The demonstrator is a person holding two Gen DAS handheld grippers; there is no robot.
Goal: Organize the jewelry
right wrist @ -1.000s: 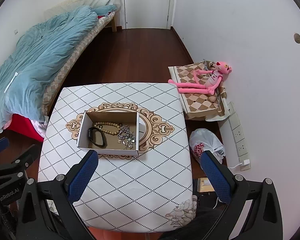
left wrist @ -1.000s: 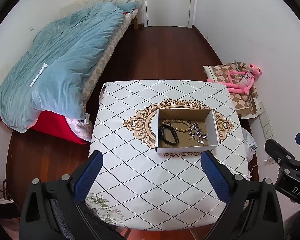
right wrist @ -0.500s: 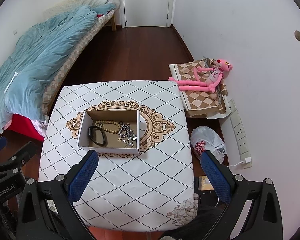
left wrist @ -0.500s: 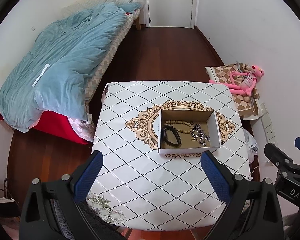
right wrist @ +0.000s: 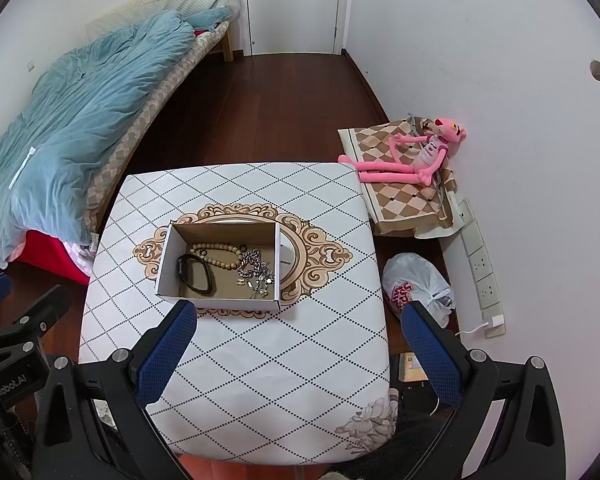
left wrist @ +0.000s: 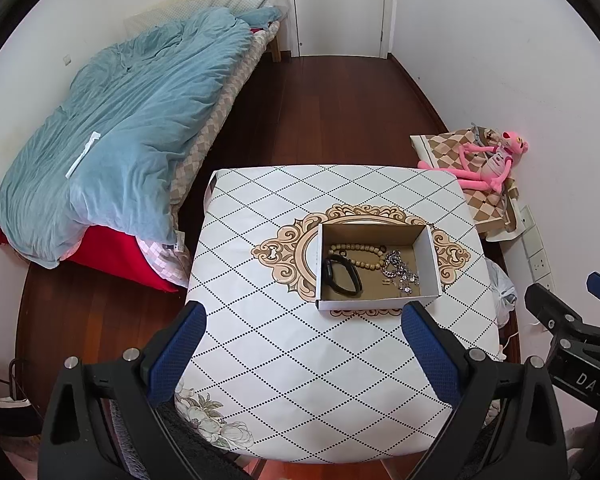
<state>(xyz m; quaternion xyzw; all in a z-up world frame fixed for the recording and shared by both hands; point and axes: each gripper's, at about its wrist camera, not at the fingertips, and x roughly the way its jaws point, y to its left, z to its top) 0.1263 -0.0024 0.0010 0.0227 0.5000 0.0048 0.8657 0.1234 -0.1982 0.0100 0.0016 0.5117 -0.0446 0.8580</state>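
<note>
1. The left hand-held gripper (left wrist: 302,332) hangs above the bench's near edge with its blue pads spread wide and nothing between them. The right hand-held gripper (right wrist: 298,330) is the same: wide apart, empty, over the near right part of the bench (right wrist: 260,380).
2. Against the views a second ago, both cameras have drawn up and back a little; the box sits slightly farther off and more of the near bench shows. I judge this a retreat, with no grasp in hand.
3. The box (left wrist: 374,303) stands near the bench's middle, on the ornate medallion. In it lie a black band (left wrist: 342,276) at the left, a bead string (left wrist: 356,254) toward the far wall, and a silver chain heap (left wrist: 400,272) at the right.
4. All jewelry seen is in the box and none lies loose on the bench, so the task looks done or nearly so.
5. Writing: "DAS" reads on the right gripper's body, in the left view; "Robot.AI" on the left one's body, in the right view.
6. Beyond, a bed (left wrist: 120,128) and a pink toy (right wrist: 416,156) on the floor.
</note>
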